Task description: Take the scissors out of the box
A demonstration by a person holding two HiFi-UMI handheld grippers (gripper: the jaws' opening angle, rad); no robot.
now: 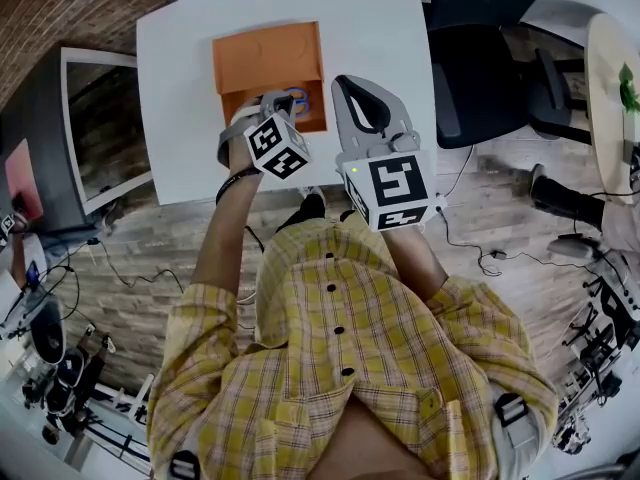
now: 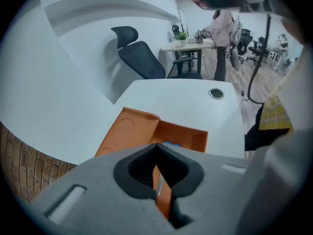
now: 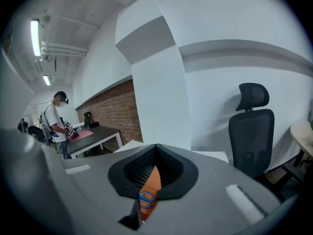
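Note:
An orange box (image 1: 268,60) lies with its lid flipped back on the white table (image 1: 180,98). Blue-handled scissors (image 1: 301,99) lie in its near right corner. My left gripper (image 1: 283,99) points steeply down over the box's open part, just left of the scissors, jaws shut with nothing gripped. In the left gripper view the box (image 2: 146,131) and a bit of blue handle (image 2: 171,144) show past the closed jaws (image 2: 156,147). My right gripper (image 1: 341,81) hovers right of the box, also shut. Through its jaws (image 3: 156,147) the scissors (image 3: 145,198) and box (image 3: 152,179) show.
A black office chair (image 1: 480,68) stands right of the table, with a round table and plant (image 1: 618,78) beyond. A dark desk (image 1: 90,128) sits to the left. A cable hole (image 2: 215,93) is in the tabletop. A person (image 3: 56,121) stands far off.

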